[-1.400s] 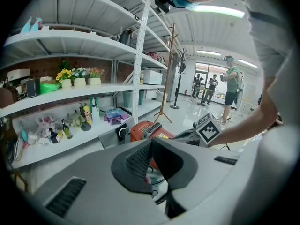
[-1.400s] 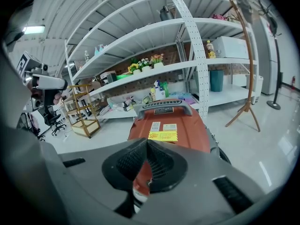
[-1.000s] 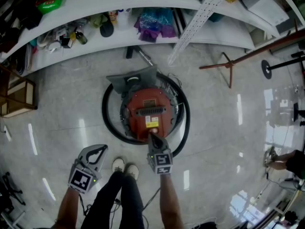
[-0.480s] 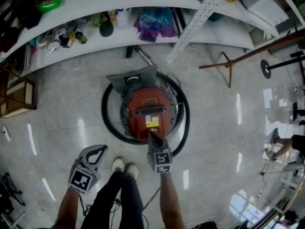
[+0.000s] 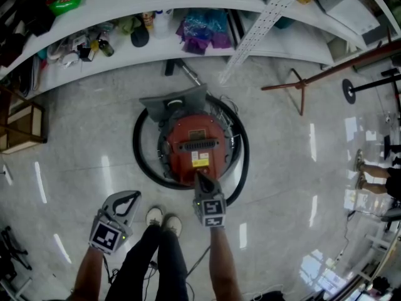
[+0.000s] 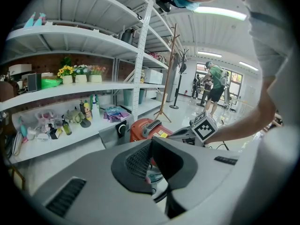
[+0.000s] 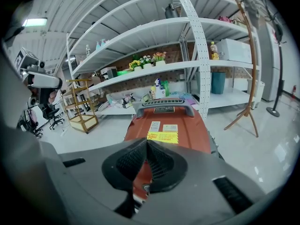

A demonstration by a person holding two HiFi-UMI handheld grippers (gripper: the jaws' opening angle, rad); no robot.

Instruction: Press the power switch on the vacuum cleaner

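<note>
The red vacuum cleaner (image 5: 195, 144) stands on the shiny floor with its black hose (image 5: 139, 158) coiled round it. Its grey handle (image 7: 165, 103) and yellow label (image 7: 163, 136) show in the right gripper view. My right gripper (image 5: 198, 177) is shut, its tips down on the near end of the red body (image 7: 165, 125). The jaws hide the spot they touch, so the switch itself is not visible. My left gripper (image 5: 136, 195) is shut on nothing and is held off to the left, apart from the vacuum cleaner (image 6: 149, 127).
A white shelf unit (image 5: 188, 49) with bottles and a purple bag (image 5: 202, 31) runs along the back. A wooden coat stand (image 5: 301, 86) lies to the right and a wooden trolley (image 5: 22, 127) to the left. The person's white shoes (image 5: 164, 220) are between the grippers. A passer-by's legs (image 5: 376, 171) are at the right edge.
Neither gripper has moved and the vacuum cleaner stands as before. Only the passer-by at the right edge has shifted.
</note>
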